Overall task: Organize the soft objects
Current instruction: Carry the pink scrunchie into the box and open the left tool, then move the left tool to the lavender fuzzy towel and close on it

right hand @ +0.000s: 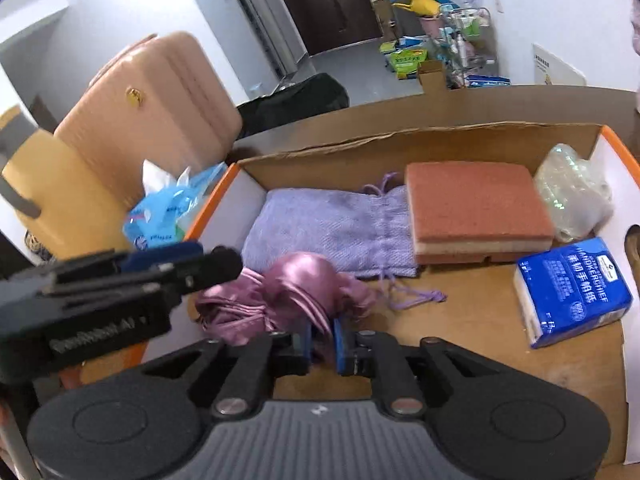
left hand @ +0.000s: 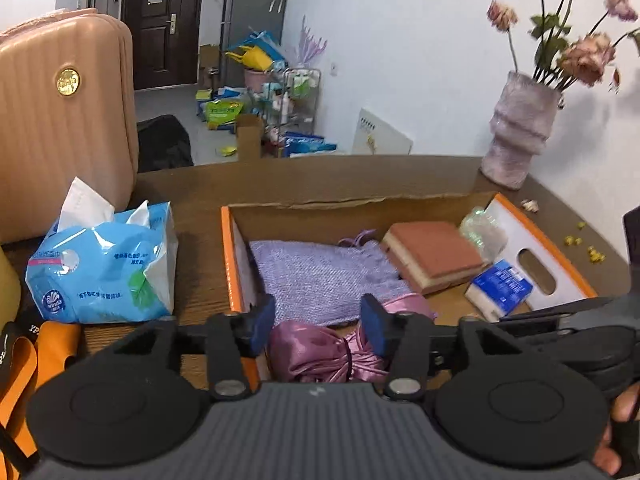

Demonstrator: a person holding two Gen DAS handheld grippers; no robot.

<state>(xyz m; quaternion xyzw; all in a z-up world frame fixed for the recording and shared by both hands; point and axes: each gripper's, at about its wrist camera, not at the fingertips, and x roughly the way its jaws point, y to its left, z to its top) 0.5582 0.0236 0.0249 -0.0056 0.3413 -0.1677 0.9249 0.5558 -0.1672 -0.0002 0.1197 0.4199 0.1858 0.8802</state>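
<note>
A pink satin pouch (left hand: 316,352) (right hand: 296,284) lies at the near left of an orange-rimmed cardboard box (left hand: 226,256) (right hand: 440,132). My left gripper (left hand: 318,326) hangs over it, open, its blue pads well apart on either side of the pouch. My right gripper (right hand: 323,342) is at the pouch's near edge, open by a narrow gap with a fold of pink fabric between the pads. Behind lie a lilac knit drawstring pouch (left hand: 320,276) (right hand: 328,224), an orange sponge (left hand: 436,252) (right hand: 476,200), a blue handkerchief pack (left hand: 502,288) (right hand: 572,288) and crumpled clear plastic (left hand: 480,232) (right hand: 572,196).
Left of the box on the wooden table stand a blue tissue pack (left hand: 104,264) (right hand: 168,216) and a pink suitcase (left hand: 60,120) (right hand: 160,104). A vase of dried flowers (left hand: 520,132) stands at the back right. Orange straps (left hand: 24,364) lie at the near left.
</note>
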